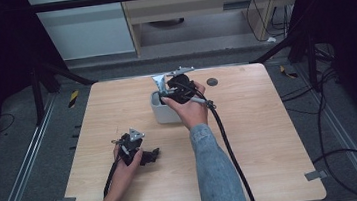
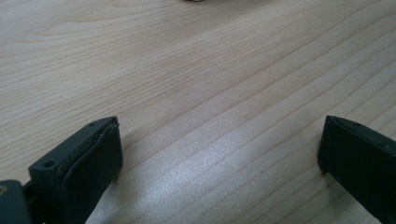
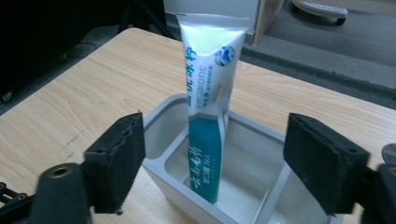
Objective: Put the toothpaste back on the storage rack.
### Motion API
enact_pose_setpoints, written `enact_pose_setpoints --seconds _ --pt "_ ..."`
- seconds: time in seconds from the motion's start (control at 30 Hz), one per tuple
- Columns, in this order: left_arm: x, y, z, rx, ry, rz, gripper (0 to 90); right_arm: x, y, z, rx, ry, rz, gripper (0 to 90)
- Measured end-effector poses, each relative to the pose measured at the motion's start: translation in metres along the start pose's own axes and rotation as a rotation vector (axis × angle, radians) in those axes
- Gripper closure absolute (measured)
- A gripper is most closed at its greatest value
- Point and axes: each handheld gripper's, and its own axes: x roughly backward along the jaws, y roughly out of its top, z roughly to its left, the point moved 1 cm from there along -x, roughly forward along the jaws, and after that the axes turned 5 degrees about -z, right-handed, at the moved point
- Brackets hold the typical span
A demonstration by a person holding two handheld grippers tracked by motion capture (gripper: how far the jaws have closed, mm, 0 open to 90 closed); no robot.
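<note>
- Teal-and-white toothpaste tube (image 3: 208, 116) stands nearly upright in a grey plastic bin (image 3: 163, 121), its lower end on the bin floor and its upper part leaning on the far wall, near the middle of the wooden worktop's (image 1: 251, 138) far edge.
- Right gripper (image 1: 177, 88) hovers over the bin, jaws spread wide to either side of the tube and touching nothing; the tube is let go.
- Left gripper (image 1: 144, 157) lies toward the near-left part of the worktop, jaws released with bare wood between them.
- Handling, by judgement: the tube looks light, soft-walled and glossy, so it could dent or slide under a hard squeeze; the flat crimped seam at the top, or the firmer body just below it, seems the safest hold.
- Right gripper view gives the tube's printed lettering and its lean inside the bin; the high view has the hand covering most of that, but shows a dark round disc (image 1: 212, 82) near the far edge and both grippers well apart.
</note>
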Motion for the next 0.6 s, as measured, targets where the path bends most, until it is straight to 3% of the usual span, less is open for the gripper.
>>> enact_pose_setpoints --seconds 0.27,0.37,0.47,0.6 --pt "0.000 0.000 -0.001 0.006 0.002 -0.003 0.0 0.012 -0.004 -0.003 0.023 -0.012 0.015 11.5" --pt "0.000 0.000 -0.001 0.007 0.004 -0.004 0.0 0.023 -0.002 -0.003 0.028 0.029 0.008 9.1" --pt "-0.001 0.001 -0.001 0.008 0.005 -0.003 0.0 0.030 -0.002 -0.006 0.032 0.041 0.000 7.6" --pt "-0.001 0.001 -0.001 0.008 0.005 -0.002 0.0 0.036 -0.003 -0.008 0.036 0.036 -0.006 11.8"
